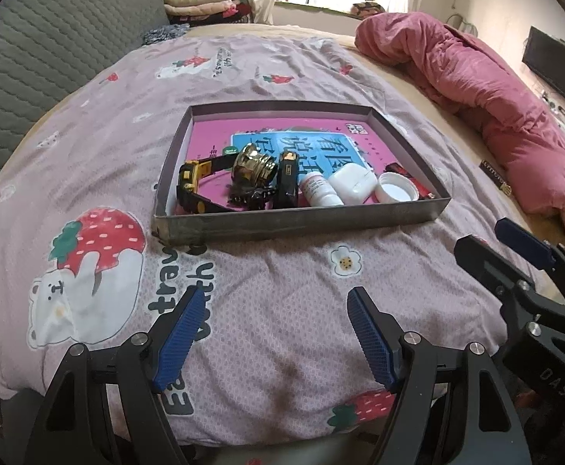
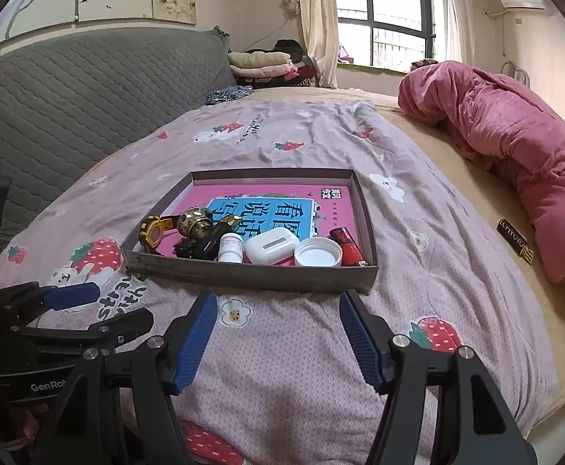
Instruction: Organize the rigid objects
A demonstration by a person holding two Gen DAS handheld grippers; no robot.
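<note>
A shallow grey box tray [image 1: 301, 223] [image 2: 251, 271] with a pink book inside lies on the bed. Along its near side sit a yellow-black watch [image 1: 191, 188] [image 2: 154, 232], a gold knob [image 1: 253, 166] [image 2: 195, 223], a black box [image 1: 287, 184], a small white bottle [image 1: 319, 192] [image 2: 231, 248], a white earbud case [image 1: 352, 183] [image 2: 270, 248], a white lid [image 1: 396, 192] [image 2: 318, 254] and a red item [image 2: 347, 248]. My left gripper [image 1: 276, 304] is open and empty, short of the tray. My right gripper [image 2: 278, 306] is open and empty, just before the tray's near wall.
A small dark bar with gold lettering [image 1: 496, 176] [image 2: 515, 241] lies on the tan sheet to the right, beside a rolled pink duvet [image 1: 495, 89] [image 2: 514, 135]. A grey quilted headboard [image 1: 50, 50] stands on the left. Folded clothes [image 2: 263, 64] are stacked at the back.
</note>
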